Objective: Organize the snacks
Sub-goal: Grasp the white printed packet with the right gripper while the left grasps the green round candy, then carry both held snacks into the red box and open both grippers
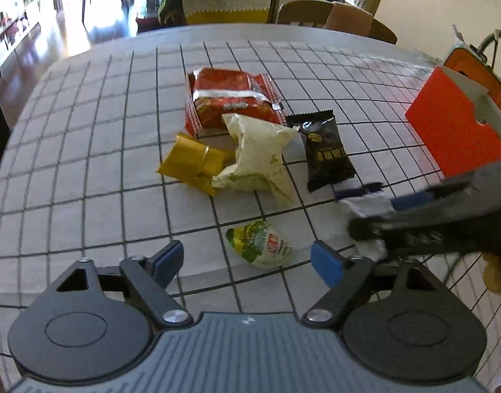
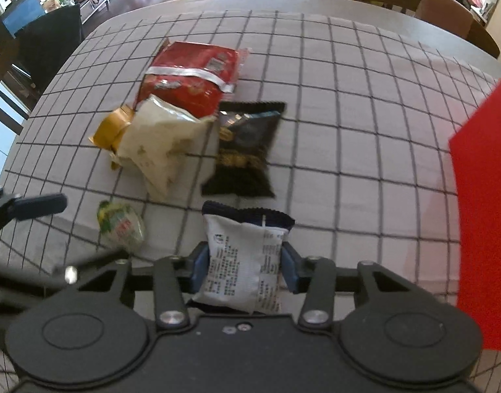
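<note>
The right hand-held gripper (image 2: 244, 270) is closed on a white snack packet (image 2: 242, 263); both blue pads (image 2: 199, 268) press its sides. The left hand-held gripper (image 1: 247, 260) stands wide open and empty; a green-and-white snack (image 1: 260, 244) lies on the checked bench (image 1: 86, 163) just ahead, between its fingertips. A black packet (image 2: 245, 150) lies beyond the held packet.

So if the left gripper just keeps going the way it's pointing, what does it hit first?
Most likely the small green-and-white snack packet, which lies on the checked tablecloth between and just ahead of the open left gripper. Depth is hard to judge, so it might meet the cloth beside the packet.
</note>
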A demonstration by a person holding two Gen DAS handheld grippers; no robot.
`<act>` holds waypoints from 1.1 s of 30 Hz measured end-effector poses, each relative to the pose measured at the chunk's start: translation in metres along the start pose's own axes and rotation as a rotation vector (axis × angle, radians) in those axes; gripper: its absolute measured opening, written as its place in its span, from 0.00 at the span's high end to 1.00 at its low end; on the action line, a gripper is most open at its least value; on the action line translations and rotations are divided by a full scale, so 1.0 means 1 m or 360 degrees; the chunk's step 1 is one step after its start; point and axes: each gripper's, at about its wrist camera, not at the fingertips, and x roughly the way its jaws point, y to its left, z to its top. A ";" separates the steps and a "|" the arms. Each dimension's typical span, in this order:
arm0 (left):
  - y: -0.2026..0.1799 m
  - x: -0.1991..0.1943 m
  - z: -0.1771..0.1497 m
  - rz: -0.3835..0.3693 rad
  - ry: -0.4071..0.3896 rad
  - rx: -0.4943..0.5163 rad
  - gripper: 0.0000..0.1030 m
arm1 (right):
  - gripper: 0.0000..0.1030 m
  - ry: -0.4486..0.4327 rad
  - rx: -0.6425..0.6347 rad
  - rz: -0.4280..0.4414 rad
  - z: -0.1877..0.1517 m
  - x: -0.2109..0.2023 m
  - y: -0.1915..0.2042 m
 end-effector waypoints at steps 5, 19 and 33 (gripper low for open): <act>-0.005 0.015 0.008 0.0026 0.0075 -0.0096 0.32 | 0.58 -0.0024 0.0041 0.0038 -0.014 -0.016 -0.015; -0.031 0.025 0.013 0.0228 0.0089 -0.0007 0.75 | 0.58 -0.0092 0.0101 0.0069 -0.037 -0.040 -0.030; -0.014 -0.005 -0.008 0.0107 0.0020 -0.0217 0.82 | 0.58 -0.0146 0.0093 0.0072 -0.062 -0.072 -0.053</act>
